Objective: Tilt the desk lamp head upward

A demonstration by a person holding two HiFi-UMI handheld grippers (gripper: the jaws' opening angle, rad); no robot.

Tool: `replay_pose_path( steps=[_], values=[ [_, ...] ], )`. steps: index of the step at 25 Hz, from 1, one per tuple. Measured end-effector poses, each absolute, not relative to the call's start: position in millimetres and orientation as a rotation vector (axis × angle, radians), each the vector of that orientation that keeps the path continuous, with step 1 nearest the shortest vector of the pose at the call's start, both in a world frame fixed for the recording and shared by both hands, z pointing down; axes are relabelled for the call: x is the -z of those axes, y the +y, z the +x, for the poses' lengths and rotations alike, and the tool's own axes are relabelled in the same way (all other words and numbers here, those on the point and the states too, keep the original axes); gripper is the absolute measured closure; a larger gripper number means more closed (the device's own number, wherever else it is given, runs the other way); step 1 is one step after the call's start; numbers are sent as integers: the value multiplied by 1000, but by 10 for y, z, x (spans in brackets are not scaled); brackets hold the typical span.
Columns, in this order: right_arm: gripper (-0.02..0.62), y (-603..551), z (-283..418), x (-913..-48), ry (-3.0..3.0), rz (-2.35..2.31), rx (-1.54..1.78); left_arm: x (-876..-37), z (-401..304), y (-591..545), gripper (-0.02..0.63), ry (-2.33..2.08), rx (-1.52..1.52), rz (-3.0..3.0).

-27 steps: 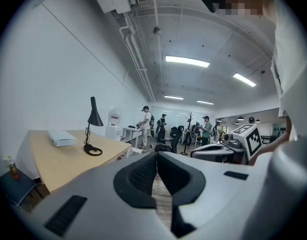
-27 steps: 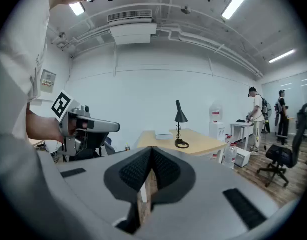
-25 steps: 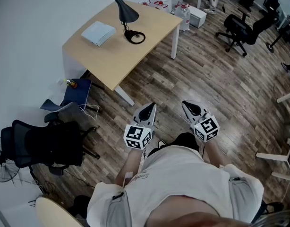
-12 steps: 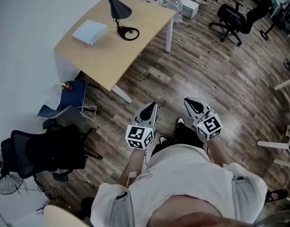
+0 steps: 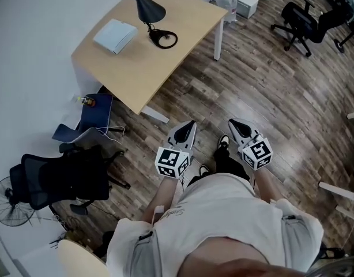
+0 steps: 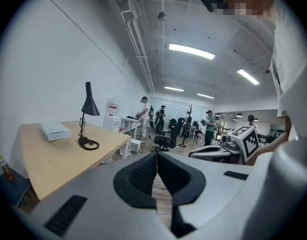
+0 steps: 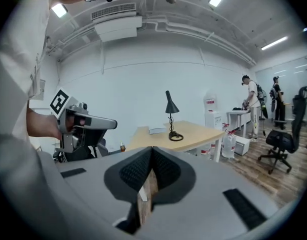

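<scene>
Both tongs are closed tip to tip with nothing between them: the left tongs (image 5: 189, 127) and right tongs (image 5: 236, 126) hang over the wood floor (image 5: 269, 85). Well apart from them, the desk lamp (image 5: 147, 6) stands on the surface (image 5: 165, 68) near a white box (image 5: 115, 36), its shade facing down.

black desk lamp (image 5: 151, 10); light wood desk (image 5: 159, 62); white box (image 5: 115, 36); brown plank floor (image 5: 269, 79); black-white markers on left gripper (image 5: 190, 124), right gripper (image 5: 233, 122)

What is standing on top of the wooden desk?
A black desk lamp with a ring base and, apart from it, a flat white box. Its head covers the desk top right behind it.
</scene>
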State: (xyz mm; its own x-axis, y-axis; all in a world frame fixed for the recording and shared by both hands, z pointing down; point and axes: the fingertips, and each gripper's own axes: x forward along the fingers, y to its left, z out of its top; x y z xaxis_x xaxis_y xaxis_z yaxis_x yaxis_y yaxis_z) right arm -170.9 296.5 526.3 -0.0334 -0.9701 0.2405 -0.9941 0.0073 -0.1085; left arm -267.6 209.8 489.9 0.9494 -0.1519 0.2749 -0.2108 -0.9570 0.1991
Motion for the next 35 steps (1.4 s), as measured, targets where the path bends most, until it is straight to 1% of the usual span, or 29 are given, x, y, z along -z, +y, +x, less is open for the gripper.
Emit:
replay_pose_path(
  steps=[6,14,19,26,32,35],
  values=[
    [600,2378,-1109,-5206,-2272,2079,-320,-4788,-2062,1663,589,-341,-430,2944],
    [600,2098,-347,-5250,-2320,2005,-287,-4792,-1242,1480,589,-362,-409,2908],
    [600,2089,-114,-5307,-2300,2006,-305,-4983,-1079,1462,589,-364,-488,2861],
    [600,2066,110,-5603,-2275,2089,-460,-5103,-817,1270,589,-338,-524,2867],
    [600,1852,355,-5611,-2210,2118,-446,-5219,-525,1020,589,-266,-512,2860],
    [600,1749,519,-5561,-2170,2149,-440,-5141,-321,855,589,-244,-478,2878]
  ],
)
